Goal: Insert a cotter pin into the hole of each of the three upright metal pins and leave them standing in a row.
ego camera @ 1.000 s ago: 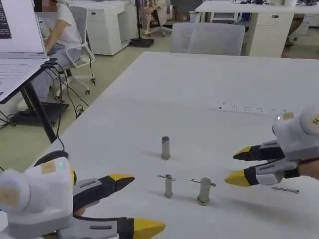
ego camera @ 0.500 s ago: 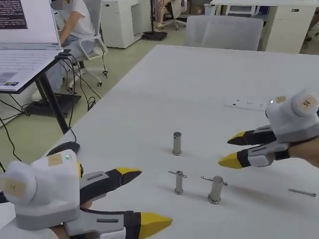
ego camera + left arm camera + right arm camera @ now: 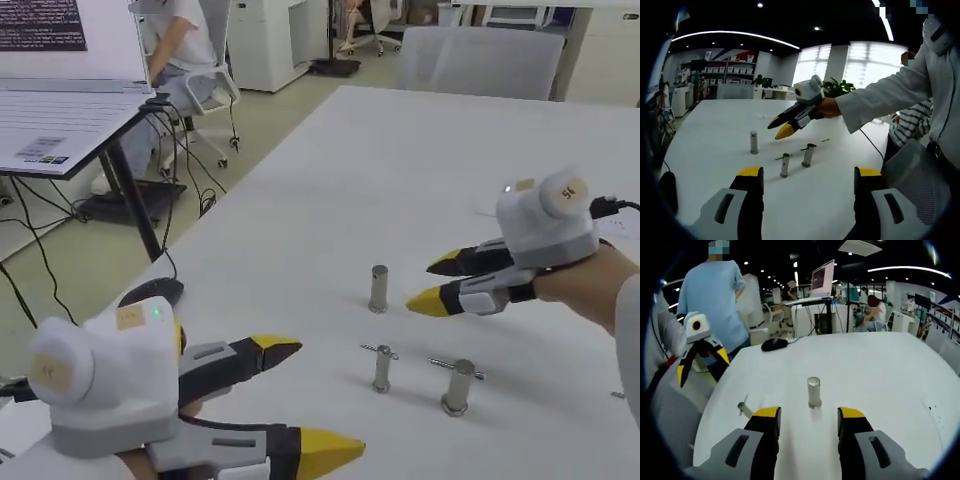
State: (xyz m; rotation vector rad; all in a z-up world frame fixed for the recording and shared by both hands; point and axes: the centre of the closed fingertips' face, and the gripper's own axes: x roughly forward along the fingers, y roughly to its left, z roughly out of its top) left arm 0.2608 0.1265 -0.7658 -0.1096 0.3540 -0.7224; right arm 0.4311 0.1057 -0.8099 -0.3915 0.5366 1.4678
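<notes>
Right gripper point(image 3: 422, 285) held open, empty, just right of bare pin point(image 3: 378, 288); left gripper point(image 3: 325, 400) wide, empty; cottered pins point(image 3: 382, 367) stood in front of bare pin; right gripper brought closer than earlier.

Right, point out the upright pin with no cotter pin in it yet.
The far pin, alone in front of the right gripper, is bare; the two nearer pins each carry a cotter pin through the top.

metal pins point(image 3: 459, 386) silver | table point(image 3: 330, 200) white | right hand-held gripper point(image 3: 422, 284) black, yellow tips
</notes>
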